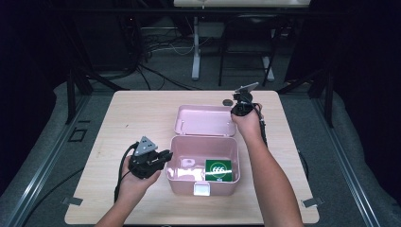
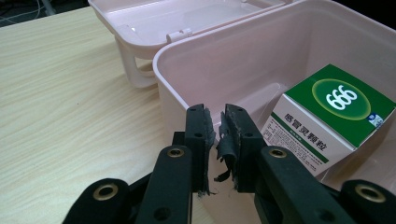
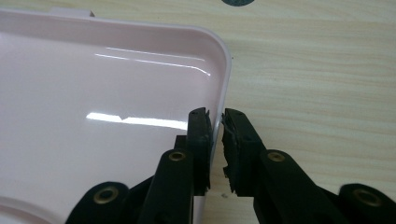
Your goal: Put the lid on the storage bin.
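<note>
A pink plastic box (image 1: 203, 138) stands open in the middle of the table, its lid (image 1: 203, 120) folded back flat behind it. Inside, at the right, lies a green and white carton (image 1: 218, 170) marked 666. My left gripper (image 1: 166, 156) is at the box's left wall. In the left gripper view the jaws (image 2: 218, 123) are shut astride that wall's (image 2: 243, 60) rim, with the carton (image 2: 336, 107) beyond. My right gripper (image 1: 235, 111) is at the lid's right edge. In the right gripper view it (image 3: 217, 122) is shut on the lid's (image 3: 116, 84) rim.
A small dark round thing (image 1: 228, 101) lies on the wooden table (image 1: 132, 113) just behind the lid, also at the top of the right gripper view (image 3: 238, 2). Bare tabletop lies to the left and right of the box. Stands and cables fill the floor beyond.
</note>
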The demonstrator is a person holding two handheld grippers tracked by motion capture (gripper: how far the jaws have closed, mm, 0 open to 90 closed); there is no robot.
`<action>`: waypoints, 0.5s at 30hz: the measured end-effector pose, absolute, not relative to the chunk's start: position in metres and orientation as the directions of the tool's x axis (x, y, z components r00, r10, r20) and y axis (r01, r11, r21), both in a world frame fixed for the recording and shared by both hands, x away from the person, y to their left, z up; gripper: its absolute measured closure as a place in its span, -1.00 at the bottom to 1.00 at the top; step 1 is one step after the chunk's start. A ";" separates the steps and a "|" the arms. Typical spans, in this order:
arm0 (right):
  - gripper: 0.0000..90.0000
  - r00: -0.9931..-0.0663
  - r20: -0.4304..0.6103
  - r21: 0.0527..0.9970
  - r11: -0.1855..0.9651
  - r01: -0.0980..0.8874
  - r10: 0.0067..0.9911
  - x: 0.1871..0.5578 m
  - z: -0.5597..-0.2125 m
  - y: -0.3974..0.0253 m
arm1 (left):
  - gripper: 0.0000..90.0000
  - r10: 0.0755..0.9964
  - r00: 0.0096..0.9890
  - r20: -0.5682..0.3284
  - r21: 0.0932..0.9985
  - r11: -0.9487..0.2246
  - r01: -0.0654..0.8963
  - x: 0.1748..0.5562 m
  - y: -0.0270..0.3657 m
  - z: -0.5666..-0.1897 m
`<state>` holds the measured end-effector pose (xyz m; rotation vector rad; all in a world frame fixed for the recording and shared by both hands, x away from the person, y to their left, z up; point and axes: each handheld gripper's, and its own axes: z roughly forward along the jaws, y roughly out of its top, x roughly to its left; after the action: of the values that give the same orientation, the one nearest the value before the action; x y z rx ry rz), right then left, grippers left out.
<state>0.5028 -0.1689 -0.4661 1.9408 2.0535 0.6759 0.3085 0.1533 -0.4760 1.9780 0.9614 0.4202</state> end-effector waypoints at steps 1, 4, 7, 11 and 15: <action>0.83 -0.093 0.140 0.476 0.015 0.879 0.986 0.503 -0.467 -0.168 | 0.78 0.762 0.644 -0.069 0.824 -0.321 0.467 0.309 0.153 -0.476; 0.86 -0.086 0.136 0.470 0.012 0.883 0.987 0.503 -0.469 -0.166 | 0.78 0.762 0.645 -0.069 0.824 -0.321 0.467 0.309 0.153 -0.476; 0.87 -0.080 0.136 0.469 0.007 0.883 0.987 0.503 -0.469 -0.166 | 0.78 0.763 0.643 -0.072 0.824 -0.317 0.469 0.308 0.153 -0.476; 0.90 -0.085 0.128 0.474 0.014 0.881 0.988 0.503 -0.465 -0.165 | 0.78 0.763 0.643 -0.068 0.825 -0.320 0.467 0.309 0.153 -0.476; 0.90 -0.085 0.126 0.477 0.015 0.879 0.988 0.502 -0.461 -0.165 | 0.78 0.762 0.645 -0.065 0.824 -0.323 0.465 0.309 0.153 -0.476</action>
<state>0.5018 -0.1650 -0.4613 1.9410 2.0467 0.6531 0.3088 0.1532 -0.4760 1.9793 0.9594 0.4235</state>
